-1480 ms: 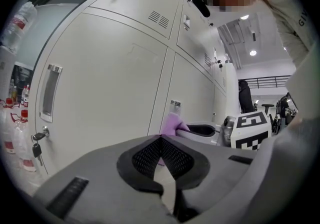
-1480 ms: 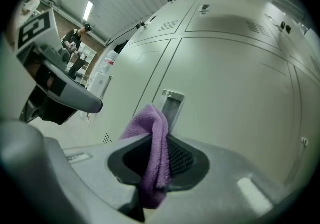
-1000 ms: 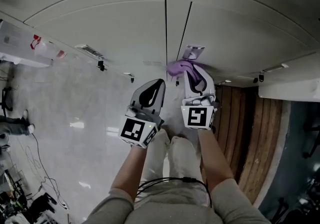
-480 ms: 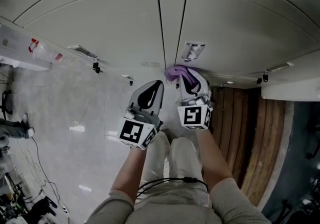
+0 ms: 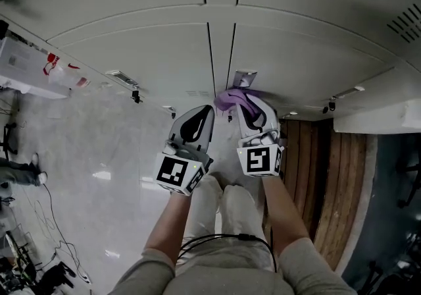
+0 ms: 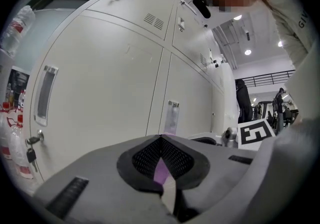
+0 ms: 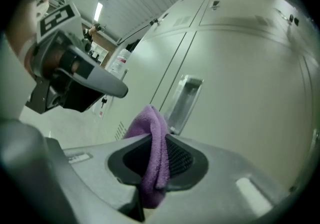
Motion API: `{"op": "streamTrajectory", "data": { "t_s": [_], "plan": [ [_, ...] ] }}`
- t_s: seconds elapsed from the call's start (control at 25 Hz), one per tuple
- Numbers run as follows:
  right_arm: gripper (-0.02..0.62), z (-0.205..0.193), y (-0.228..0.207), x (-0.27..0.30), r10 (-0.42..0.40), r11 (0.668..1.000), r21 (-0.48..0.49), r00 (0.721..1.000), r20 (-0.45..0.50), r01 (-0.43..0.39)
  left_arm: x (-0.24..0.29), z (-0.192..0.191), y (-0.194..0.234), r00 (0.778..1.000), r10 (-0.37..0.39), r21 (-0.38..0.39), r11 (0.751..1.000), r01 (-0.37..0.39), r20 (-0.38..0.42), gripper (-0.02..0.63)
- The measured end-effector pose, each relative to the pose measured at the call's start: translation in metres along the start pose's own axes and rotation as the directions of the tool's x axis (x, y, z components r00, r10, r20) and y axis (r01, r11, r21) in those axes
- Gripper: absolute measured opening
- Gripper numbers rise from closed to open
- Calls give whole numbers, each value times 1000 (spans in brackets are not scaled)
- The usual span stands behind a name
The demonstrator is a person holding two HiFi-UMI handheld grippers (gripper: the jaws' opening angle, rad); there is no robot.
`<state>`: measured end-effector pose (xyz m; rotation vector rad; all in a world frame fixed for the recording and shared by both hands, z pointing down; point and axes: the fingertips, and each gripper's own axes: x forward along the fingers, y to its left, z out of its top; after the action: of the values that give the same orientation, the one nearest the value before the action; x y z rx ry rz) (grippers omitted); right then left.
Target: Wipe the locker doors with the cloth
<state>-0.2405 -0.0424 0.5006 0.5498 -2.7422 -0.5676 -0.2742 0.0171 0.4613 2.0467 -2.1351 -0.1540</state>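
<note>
Outstretched forward, right gripper [image 7: 159, 137] pinching cloth [image 7: 151, 160]

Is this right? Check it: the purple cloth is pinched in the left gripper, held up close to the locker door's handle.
Not quite: the cloth is in the other gripper. The right gripper view shows the right gripper with its jaws shut on the purple cloth, close to the locker door's handle. The left gripper has its jaws together without the cloth.

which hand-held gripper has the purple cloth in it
The right hand-held gripper: its jaws are clamped on the purple cloth. The left hand-held gripper is shut with nothing between its jaws.
</note>
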Motion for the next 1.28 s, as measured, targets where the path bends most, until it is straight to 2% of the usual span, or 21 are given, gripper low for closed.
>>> {"op": "streamTrajectory", "data": {
  "t_s": [0.2,0.4,0.72,0.88,1.0,1.28],
  "plan": [
    [60,77,-50,-36,-67,998,-15,995,79,68,2,54,-21,1000,-28,-3,1000,28,12,-2],
    [60,130,-97,-56,-131,991,20,987,94,129,6,96,-43,998,-56,-15,998,56,11,-2],
    [61,192,-149,-81,-205,978,-6,963,173,209,16,122,-68,995,-98,-27,995,97,-9,-2],
    [64,201,-162,-82,-224,973,-18,955,193,231,18,122,-76,994,-104,-35,994,103,-19,-2],
    [64,197,-166,-81,-237,971,9,953,190,239,17,118,-79,994,-107,-38,994,106,-32,-2],
    [61,147,-159,-76,-227,973,56,969,94,223,14,102,-72,995,-86,-47,995,84,-55,-2]
  ]
}}
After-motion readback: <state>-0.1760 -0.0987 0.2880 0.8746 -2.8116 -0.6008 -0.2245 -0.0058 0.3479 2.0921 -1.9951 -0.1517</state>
